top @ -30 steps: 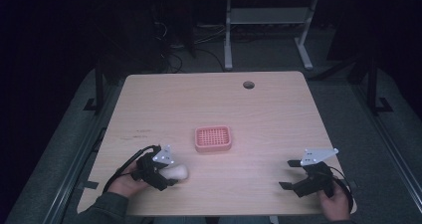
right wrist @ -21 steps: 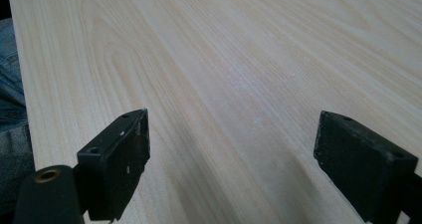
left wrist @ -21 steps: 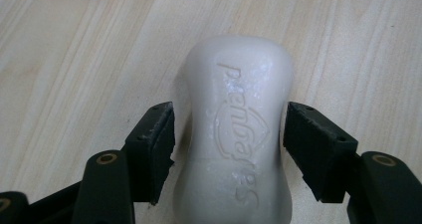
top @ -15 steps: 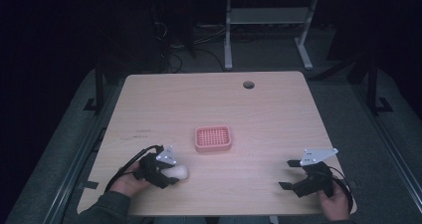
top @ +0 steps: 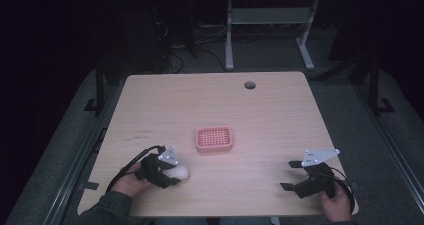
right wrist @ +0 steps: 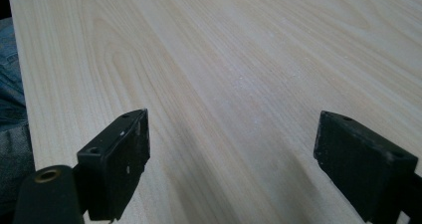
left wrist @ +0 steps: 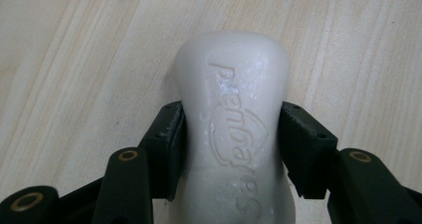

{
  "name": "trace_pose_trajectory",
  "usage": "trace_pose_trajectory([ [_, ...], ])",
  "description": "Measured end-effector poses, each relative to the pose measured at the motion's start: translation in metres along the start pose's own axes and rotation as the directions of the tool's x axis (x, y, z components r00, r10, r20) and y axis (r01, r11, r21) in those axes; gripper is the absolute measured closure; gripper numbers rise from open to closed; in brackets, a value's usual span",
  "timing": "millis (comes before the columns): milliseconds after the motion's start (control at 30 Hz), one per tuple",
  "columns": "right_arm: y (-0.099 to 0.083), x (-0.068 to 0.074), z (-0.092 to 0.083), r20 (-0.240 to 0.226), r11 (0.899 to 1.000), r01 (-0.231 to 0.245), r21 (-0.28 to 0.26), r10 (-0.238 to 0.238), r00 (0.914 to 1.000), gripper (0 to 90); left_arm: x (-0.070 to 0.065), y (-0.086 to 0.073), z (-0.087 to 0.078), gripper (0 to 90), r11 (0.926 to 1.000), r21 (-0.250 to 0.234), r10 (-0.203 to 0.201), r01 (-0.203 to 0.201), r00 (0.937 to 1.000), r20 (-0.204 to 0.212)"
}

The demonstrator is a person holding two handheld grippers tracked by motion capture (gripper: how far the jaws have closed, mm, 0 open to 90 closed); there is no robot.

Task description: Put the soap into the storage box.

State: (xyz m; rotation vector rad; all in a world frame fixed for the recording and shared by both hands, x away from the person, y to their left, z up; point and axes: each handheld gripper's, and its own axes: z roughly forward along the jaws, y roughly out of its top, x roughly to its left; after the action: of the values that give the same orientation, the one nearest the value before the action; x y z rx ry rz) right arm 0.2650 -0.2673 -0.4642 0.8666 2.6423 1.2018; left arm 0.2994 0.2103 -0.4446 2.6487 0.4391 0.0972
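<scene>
A white bar of soap (left wrist: 231,129) with raised lettering sits between the jaws of my left gripper (left wrist: 231,144), which is shut on its narrow waist. From above, the soap (top: 181,172) lies at the table's near left, with the left gripper (top: 172,175) around it. A pink slatted soap dish (top: 214,139) stands in the middle of the table, up and to the right of the soap. My right gripper (top: 291,175) rests open at the near right, its jaws wide apart over bare wood (right wrist: 234,149).
The light wooden table (top: 280,115) has a round cable hole (top: 249,85) near its far edge. A white metal stand (top: 265,20) stands on the floor beyond the table. Cables trail from both grippers.
The left gripper has tilted slightly around the soap, staying in the same spot. The right gripper has not moved.
</scene>
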Motion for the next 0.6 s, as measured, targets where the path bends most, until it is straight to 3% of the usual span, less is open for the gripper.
trace_pose_trajectory([
  [600,-0.0004,0.0,-0.0003,-0.001,1.0,-0.003,0.0,0.003,1.0,14.2,-0.0003,0.003,0.0007,49.2,0.9998,0.007,-0.016,0.016,0.9999,0.005],
])
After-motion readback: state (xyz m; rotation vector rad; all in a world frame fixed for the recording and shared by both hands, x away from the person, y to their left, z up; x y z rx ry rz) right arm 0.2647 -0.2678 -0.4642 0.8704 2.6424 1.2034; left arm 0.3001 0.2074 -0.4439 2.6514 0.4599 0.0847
